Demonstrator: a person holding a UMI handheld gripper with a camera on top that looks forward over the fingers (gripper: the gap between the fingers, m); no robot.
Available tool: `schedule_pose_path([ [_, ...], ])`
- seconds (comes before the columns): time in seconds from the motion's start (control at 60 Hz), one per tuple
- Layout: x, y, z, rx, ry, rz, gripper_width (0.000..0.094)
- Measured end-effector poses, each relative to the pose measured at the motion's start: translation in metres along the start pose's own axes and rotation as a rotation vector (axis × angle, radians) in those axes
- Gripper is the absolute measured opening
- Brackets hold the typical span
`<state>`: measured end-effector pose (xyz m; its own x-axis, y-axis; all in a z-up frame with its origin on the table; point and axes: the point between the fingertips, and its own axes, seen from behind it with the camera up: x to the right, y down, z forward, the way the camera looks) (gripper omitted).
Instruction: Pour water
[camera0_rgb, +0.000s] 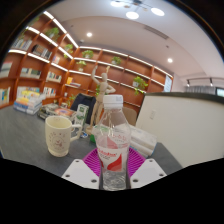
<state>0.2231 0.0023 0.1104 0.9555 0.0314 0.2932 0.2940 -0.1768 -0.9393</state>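
A clear plastic water bottle (113, 140) with a white cap and a red-and-white label stands upright between my fingers, held above the table. My gripper (113, 160) is shut on the bottle, with a purple pad (95, 160) pressing on each side of its lower body. A white mug (60, 136) with a handle stands on the grey table (25, 150), ahead and to the left of the bottle. A little water shows in the bottle's bottom.
A white board or panel (185, 125) stands to the right. Bookshelves (40, 65) line the back wall. A dark chair (84, 108) and small items sit behind the mug. A clear plastic object (142, 143) lies just right of the bottle.
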Motion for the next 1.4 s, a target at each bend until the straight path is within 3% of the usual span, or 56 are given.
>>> schedule_pose_path([
  [0.433, -0.025, -0.072, 0.053, 0.020, 0.134, -1.286, 0.0331],
  [0.85, -0.040, -0.110, 0.070, 0.059, 0.250, -1.924, 0.0332],
  [1.15, -0.040, -0.104, 0.071, 0.064, 0.229, -1.806, 0.0333],
  [1.4, -0.036, -0.103, 0.050, 0.056, 0.046, -0.905, 0.0335],
])
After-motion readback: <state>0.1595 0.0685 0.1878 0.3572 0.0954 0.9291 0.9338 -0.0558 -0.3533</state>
